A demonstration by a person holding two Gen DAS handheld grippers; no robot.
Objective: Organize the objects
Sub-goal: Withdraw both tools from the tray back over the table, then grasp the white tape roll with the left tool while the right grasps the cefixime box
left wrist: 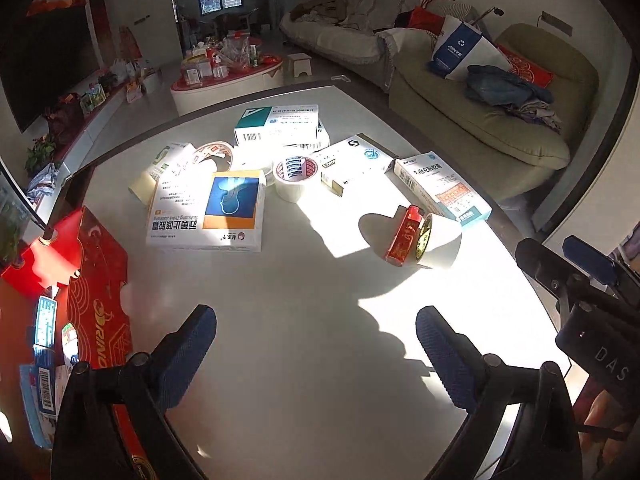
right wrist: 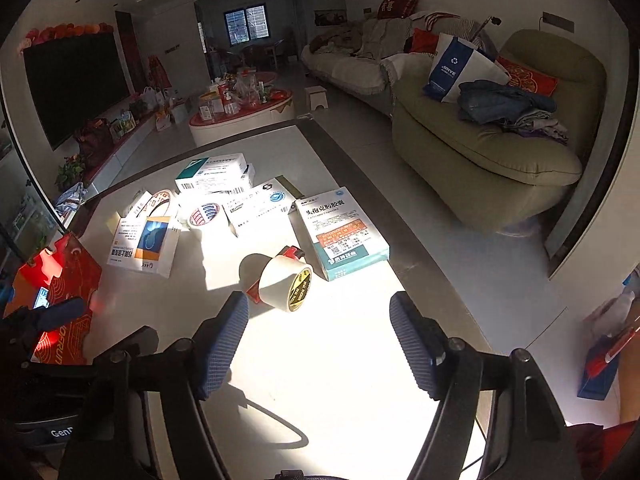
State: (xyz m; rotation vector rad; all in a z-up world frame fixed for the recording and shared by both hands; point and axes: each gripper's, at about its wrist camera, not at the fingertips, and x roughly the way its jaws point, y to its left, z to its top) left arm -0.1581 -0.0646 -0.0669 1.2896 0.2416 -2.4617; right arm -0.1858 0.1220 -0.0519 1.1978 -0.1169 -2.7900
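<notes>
White table [right wrist: 352,392] under both grippers. Red carton [left wrist: 100,300] left of left gripper [left wrist: 316,344], jaws wide, empty. Medicine boxes [right wrist: 344,236] ahead. Tape roll [right wrist: 286,282] just ahead of right gripper [right wrist: 320,344], jaws apart, empty.

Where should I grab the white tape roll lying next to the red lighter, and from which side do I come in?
Grip the white tape roll across its two flat faces. It lies on its side, core facing the right gripper, with the red lighter against its far-left side. Both grippers are open and empty. Probably best to come from above with the right gripper, fingers turned so neither catches the lighter.
</notes>
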